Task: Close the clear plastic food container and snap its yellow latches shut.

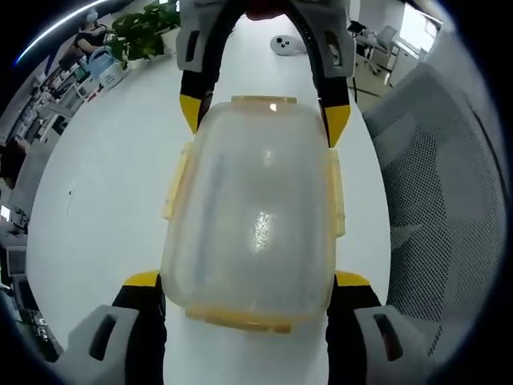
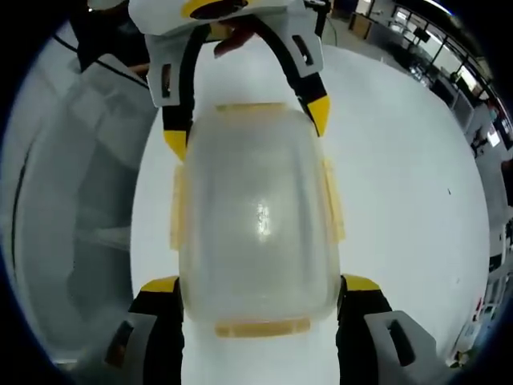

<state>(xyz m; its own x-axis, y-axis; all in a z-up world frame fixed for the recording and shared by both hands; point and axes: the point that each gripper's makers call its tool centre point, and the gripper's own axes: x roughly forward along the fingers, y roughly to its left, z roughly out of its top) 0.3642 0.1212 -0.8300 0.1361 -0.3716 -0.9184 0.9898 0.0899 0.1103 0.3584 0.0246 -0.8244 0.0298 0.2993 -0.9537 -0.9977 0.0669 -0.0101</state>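
On a white table (image 1: 96, 208), the clear plastic food container (image 1: 252, 216) lies lid-up between the two grippers, which face each other across it. In the left gripper view, the left gripper (image 1: 248, 281) has its yellow-tipped jaws spread to either side of the container's near end, each tip close against a lower corner; whether the tips actually press on the plastic cannot be told, so it reads as spread wide around the box rather than clenched on it. The right gripper (image 1: 264, 120) comes in from the top of that view, its own yellow tips straddling the far end in the same way.

In the right gripper view the arrangement is mirrored: the right gripper (image 2: 260, 285) flanks the near end of the container (image 2: 256, 216) with its jaws apart, and the left gripper (image 2: 244, 128) straddles the far end.

The lid sits on the base. Yellow latches (image 1: 178, 184) run along all four sides; the long side ones look angled outward from the wall, while the end latch (image 2: 260, 327) lies low at the rim. Whether any is snapped home cannot be told.

A grey mesh chair (image 1: 449, 208) stands beside the table, and a green plant (image 1: 144, 28) shows far off
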